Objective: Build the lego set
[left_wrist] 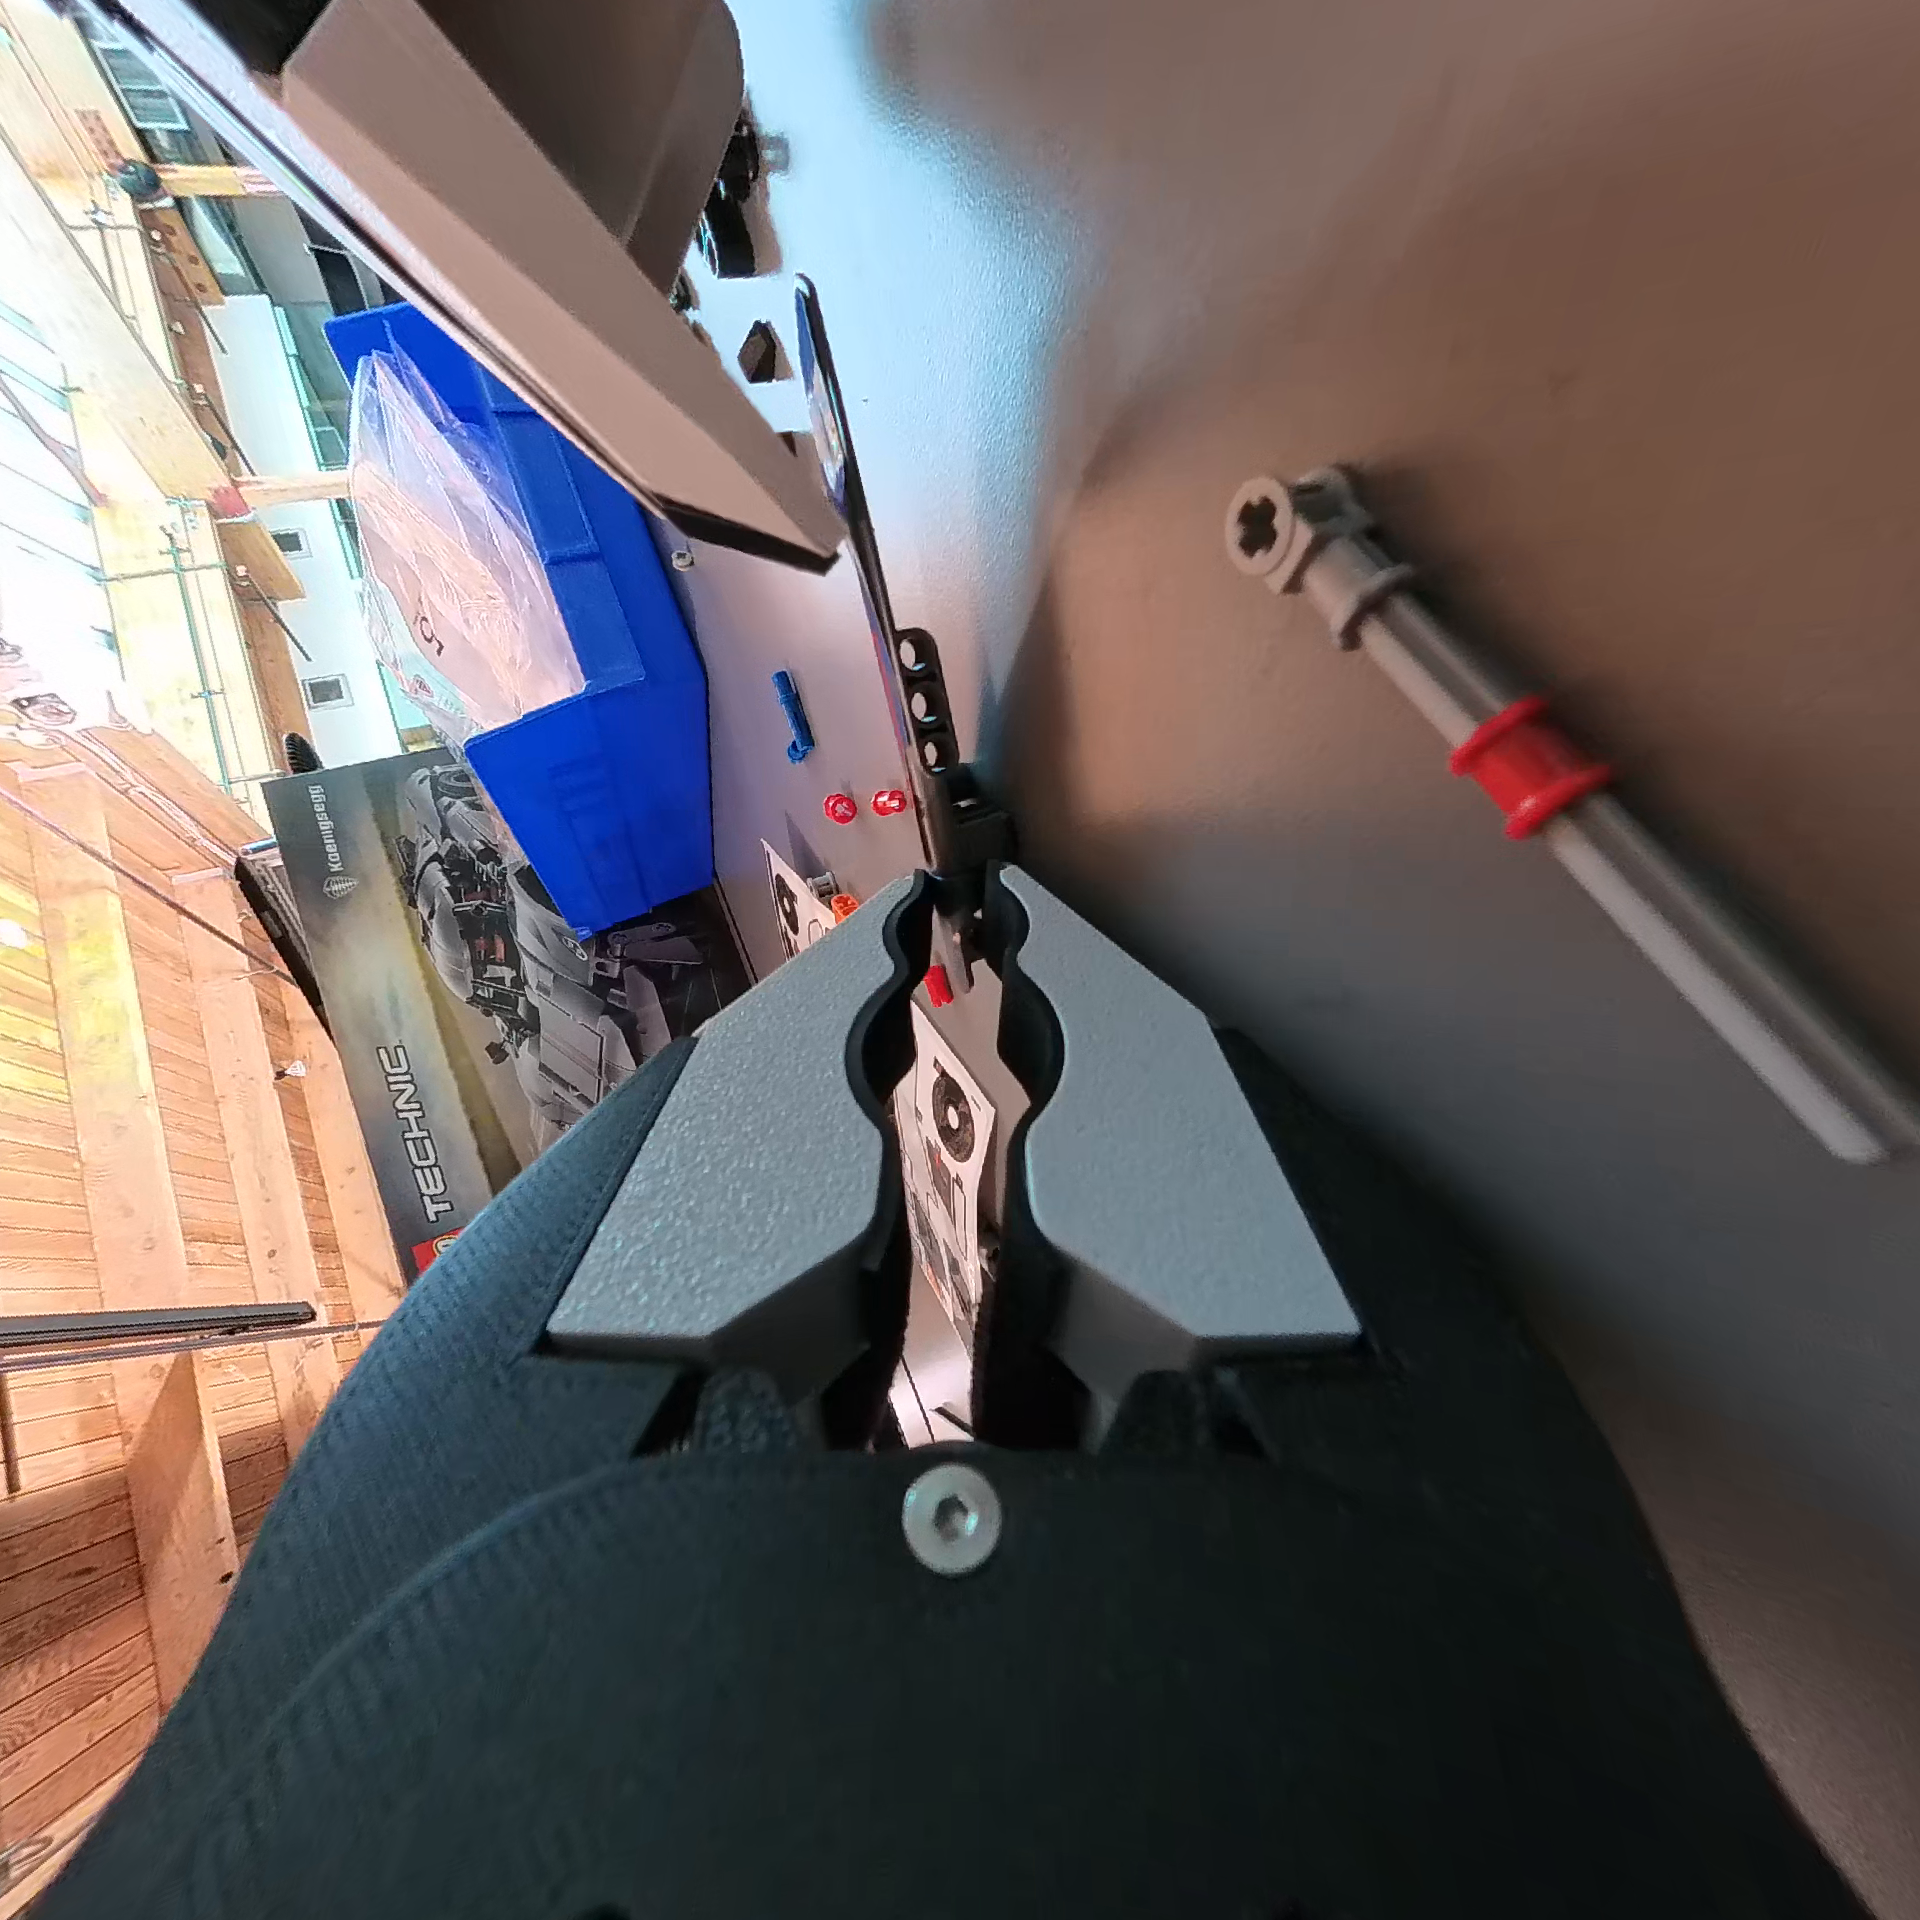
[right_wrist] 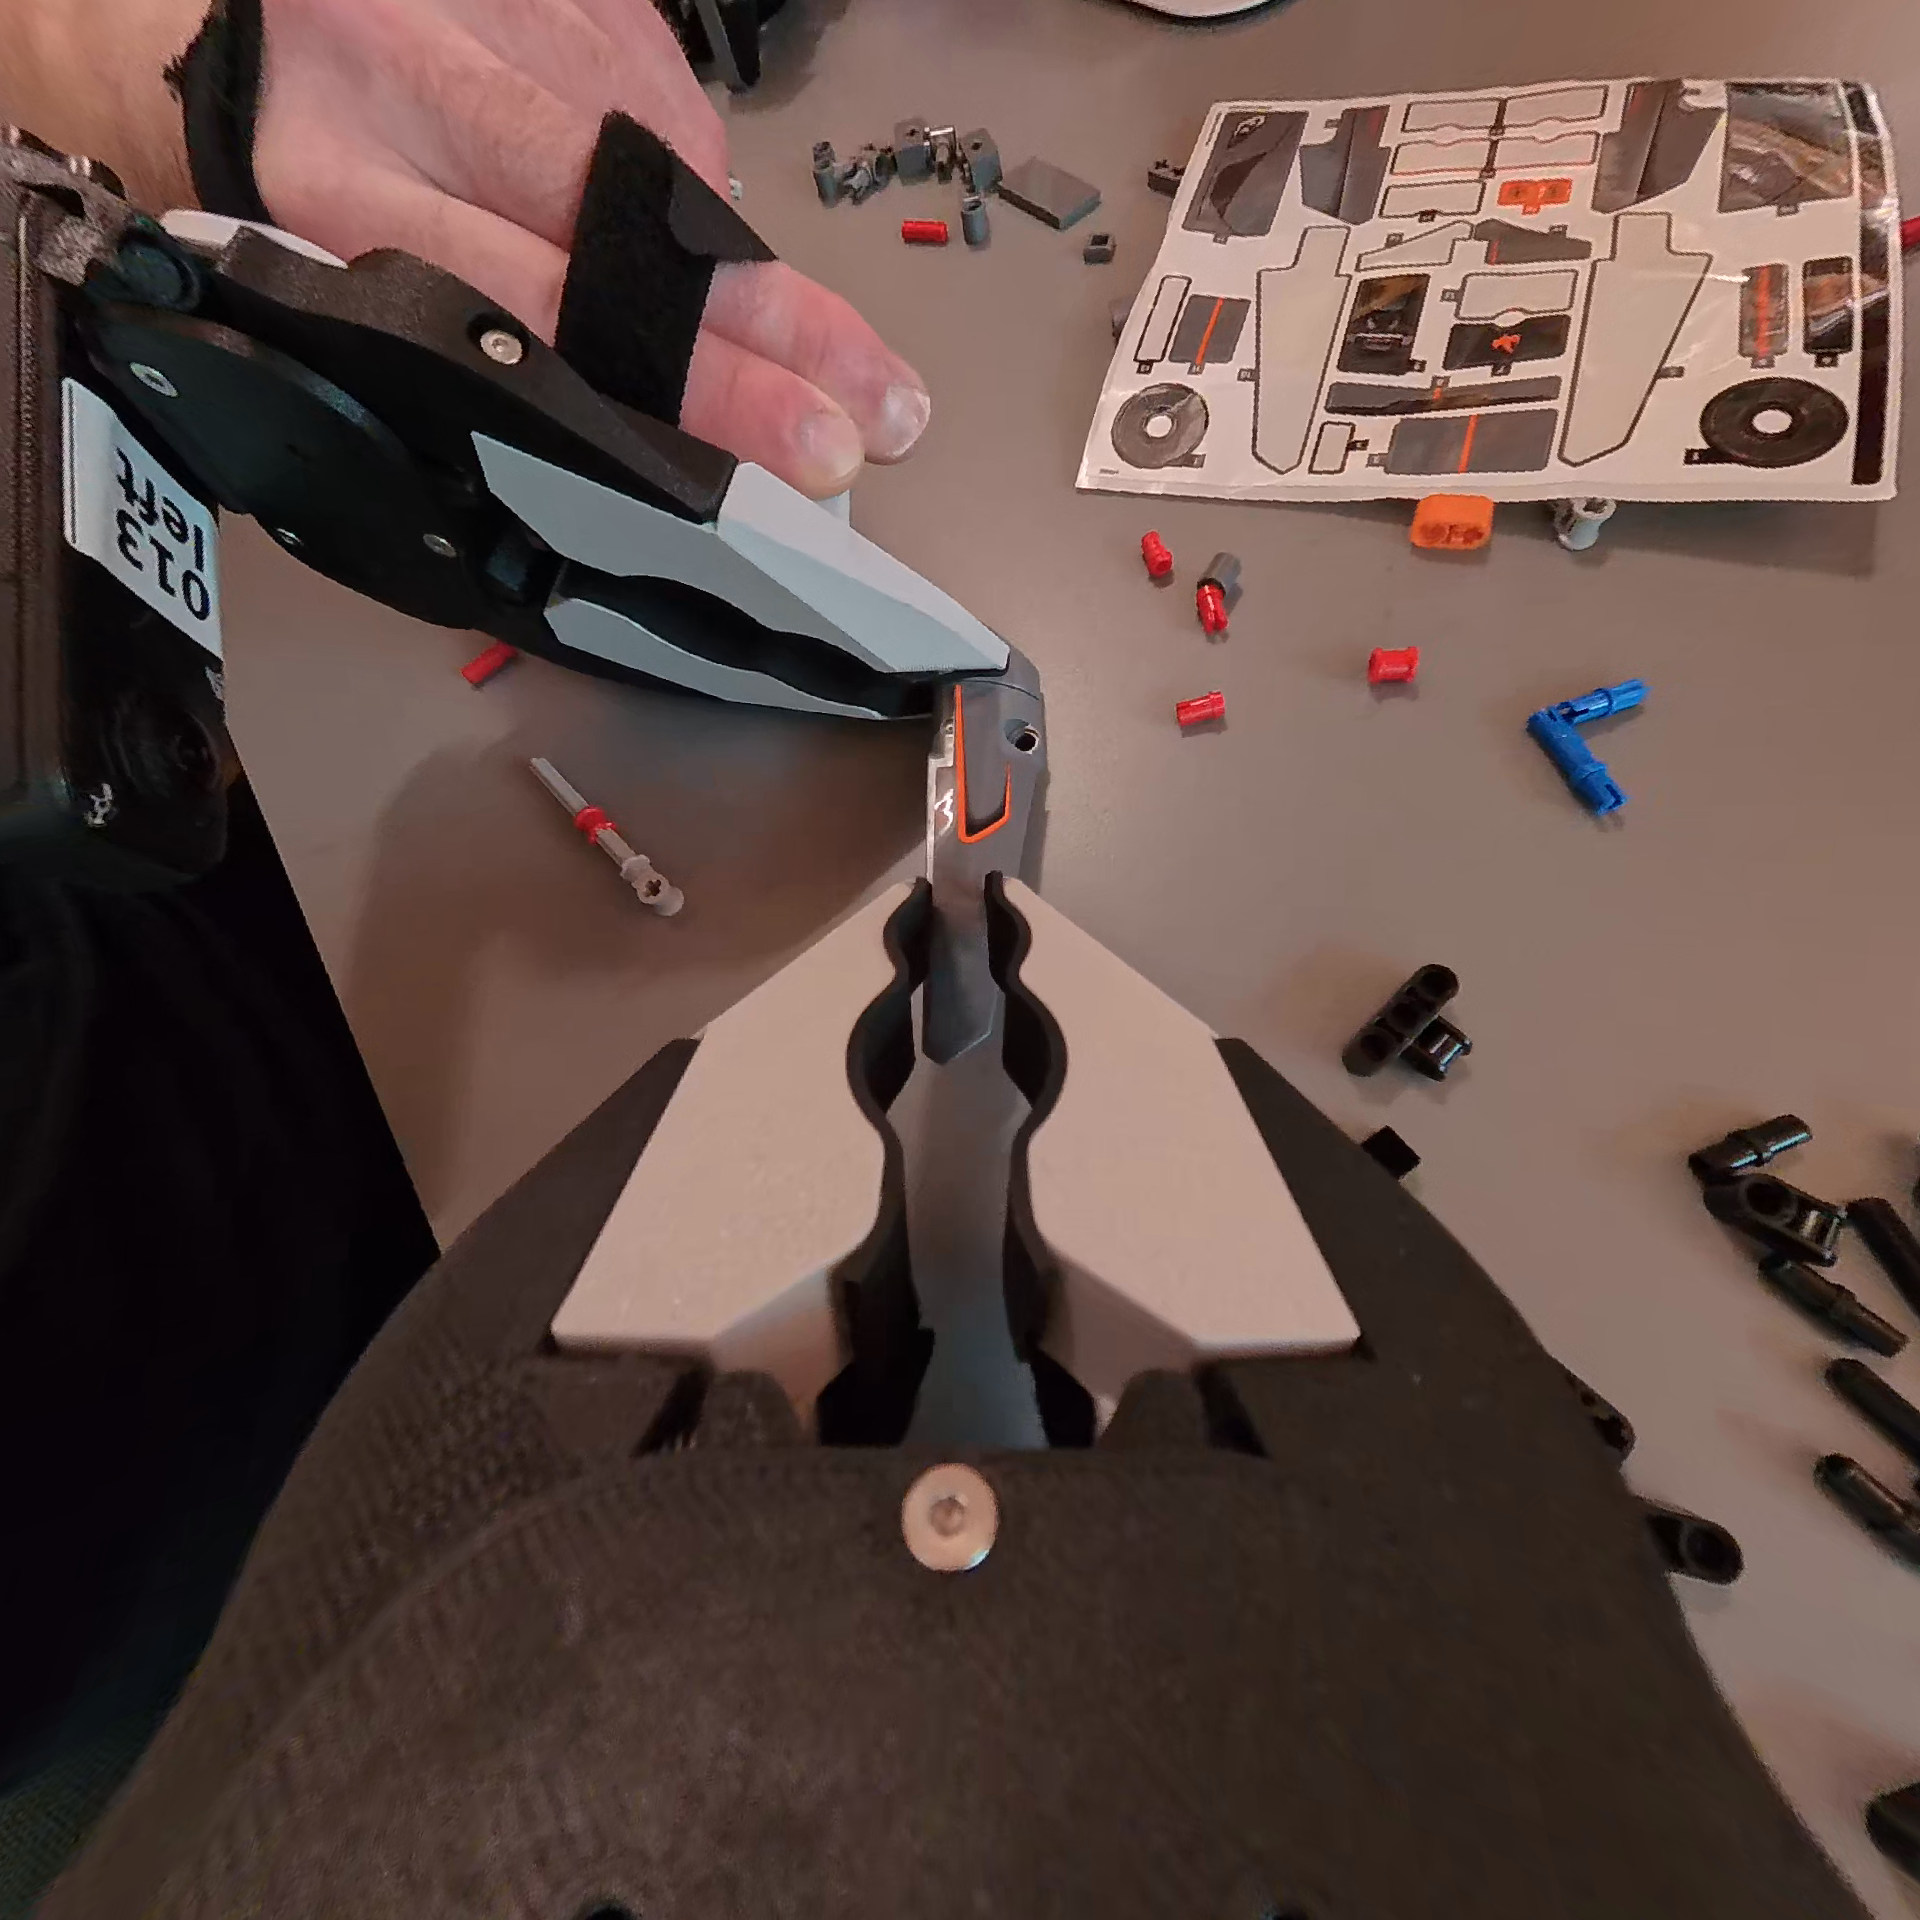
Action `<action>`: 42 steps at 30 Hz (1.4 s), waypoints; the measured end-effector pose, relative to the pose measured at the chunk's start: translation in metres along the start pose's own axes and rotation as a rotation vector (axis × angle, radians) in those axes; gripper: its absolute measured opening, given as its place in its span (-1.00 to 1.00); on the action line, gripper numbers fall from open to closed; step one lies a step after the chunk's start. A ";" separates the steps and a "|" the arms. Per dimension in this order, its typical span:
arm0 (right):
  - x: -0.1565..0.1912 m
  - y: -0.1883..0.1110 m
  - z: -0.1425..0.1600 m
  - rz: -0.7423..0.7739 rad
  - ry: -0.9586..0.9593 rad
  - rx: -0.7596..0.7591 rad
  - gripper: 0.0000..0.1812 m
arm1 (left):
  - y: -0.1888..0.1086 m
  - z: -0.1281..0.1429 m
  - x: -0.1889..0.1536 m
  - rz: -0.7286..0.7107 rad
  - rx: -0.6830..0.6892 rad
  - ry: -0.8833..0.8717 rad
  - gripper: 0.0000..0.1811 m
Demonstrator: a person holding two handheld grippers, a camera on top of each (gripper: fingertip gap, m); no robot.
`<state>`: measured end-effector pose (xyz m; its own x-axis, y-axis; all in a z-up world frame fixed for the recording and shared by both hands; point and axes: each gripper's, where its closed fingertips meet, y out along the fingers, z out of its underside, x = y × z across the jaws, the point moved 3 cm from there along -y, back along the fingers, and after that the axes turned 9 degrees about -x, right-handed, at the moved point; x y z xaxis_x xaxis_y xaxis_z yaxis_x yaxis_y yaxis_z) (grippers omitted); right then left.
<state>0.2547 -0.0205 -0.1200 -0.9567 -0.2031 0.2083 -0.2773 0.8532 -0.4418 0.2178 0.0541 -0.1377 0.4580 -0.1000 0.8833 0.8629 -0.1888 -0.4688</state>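
Note:
A thin dark grey panel with an orange stripe is held between both grippers above the grey table. My right gripper is shut on its near end. My left gripper comes in from the left in a person's hand and is shut on the far end. In the left wrist view my left gripper pinches the panel edge-on, and a black holed beam shows along it. The right gripper's grey finger fills the upper left, blurred.
A grey axle with a red bush lies left of the panel and also shows in the left wrist view. A sticker sheet, red pins, a blue pin piece and black parts lie to the right. A blue bin and set box stand beyond.

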 end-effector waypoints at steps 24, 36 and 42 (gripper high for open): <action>0.011 -0.001 0.000 -0.027 -0.073 -0.007 -0.75 | 0.001 0.000 0.000 -0.002 0.004 0.010 -0.93; 0.017 -0.010 0.004 0.080 -0.234 0.016 -0.71 | 0.003 -0.001 0.002 -0.003 0.006 0.013 -0.93; 0.015 -0.002 0.003 0.250 -0.465 0.171 -0.64 | 0.003 -0.001 0.003 0.018 0.024 -0.016 -0.92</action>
<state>0.2408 -0.0265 -0.1192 -0.9224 -0.2282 -0.3117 -0.0095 0.8201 -0.5721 0.2218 0.0522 -0.1364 0.4765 -0.0878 0.8748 0.8593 -0.1639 -0.4845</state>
